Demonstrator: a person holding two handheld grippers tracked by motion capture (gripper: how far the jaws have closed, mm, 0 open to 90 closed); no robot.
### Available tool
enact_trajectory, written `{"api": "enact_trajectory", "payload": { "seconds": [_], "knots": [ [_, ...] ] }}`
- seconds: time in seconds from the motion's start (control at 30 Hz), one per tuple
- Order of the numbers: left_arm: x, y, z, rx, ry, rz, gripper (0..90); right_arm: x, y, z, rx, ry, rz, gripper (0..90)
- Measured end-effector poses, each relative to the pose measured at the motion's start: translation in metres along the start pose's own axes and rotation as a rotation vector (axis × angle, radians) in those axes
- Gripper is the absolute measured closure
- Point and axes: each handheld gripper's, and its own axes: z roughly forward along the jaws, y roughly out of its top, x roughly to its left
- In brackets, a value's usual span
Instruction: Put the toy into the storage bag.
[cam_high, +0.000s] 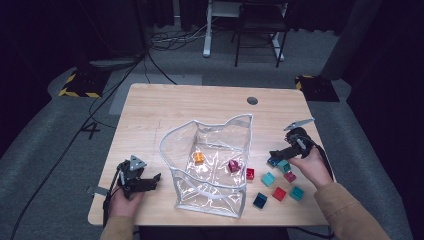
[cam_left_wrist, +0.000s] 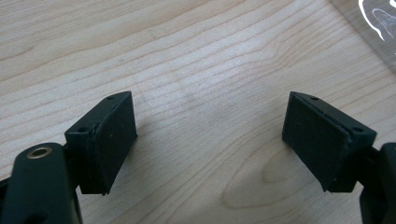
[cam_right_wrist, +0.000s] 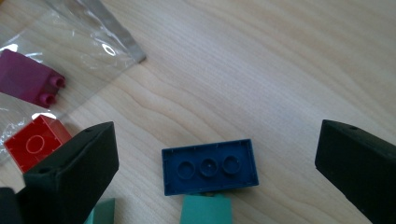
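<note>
The high view is dim and soft, the room beyond the wooden table (cam_high: 210, 107) falling to near black. Light from above glints white on the clear plastic bag (cam_high: 212, 167). Both gripper views are brighter and sharper, with crisp wood grain. Soft shadows lie beneath the dark jaws, whose near parts blur.

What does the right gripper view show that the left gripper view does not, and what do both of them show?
Right gripper view: a dark blue brick lying underside up between the open jaws of the right gripper, a red brick beside the left jaw, teal bricks at the bottom edge, and a magenta brick inside the clear bag.

Left gripper view: the left gripper, its jaws wide open over bare wood with nothing between them.

Both: the wooden table and a bit of the clear bag.
</note>
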Motion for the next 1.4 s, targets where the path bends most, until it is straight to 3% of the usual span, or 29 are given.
{"api": "enact_trajectory", "payload": {
  "seconds": [0.23, 0.6, 0.73, 0.8, 1.03, 1.4],
  "knots": [
    [0.0, 0.0, 0.0, 0.0, 0.0, 0.0, 17.9, -0.001, -0.009, 0.02, 0.057, 0.008, 0.007, 0.1],
    [0.0, 0.0, 0.0, 0.0, 0.0, 0.0, 17.9, -0.004, -0.018, 0.045, 0.138, -0.024, -0.003, 2.1],
    [0.0, 0.0, 0.0, 0.0, 0.0, 0.0, 17.9, -0.003, -0.018, 0.044, 0.129, -0.046, -0.023, 10.4],
    [0.0, 0.0, 0.0, -0.001, 0.0, 0.0, 17.9, -0.001, -0.018, 0.04, 0.113, -0.034, -0.04, 27.4],
    [0.0, 0.0, 0.0, -0.002, 0.001, -0.001, 17.9, 0.003, -0.016, 0.038, 0.12, -0.057, -0.048, 27.5],
    [0.0, 0.0, 0.0, -0.001, 0.0, 0.0, 17.9, 0.0, -0.006, 0.007, 0.032, -0.027, -0.011, 27.5]
  ]
}}
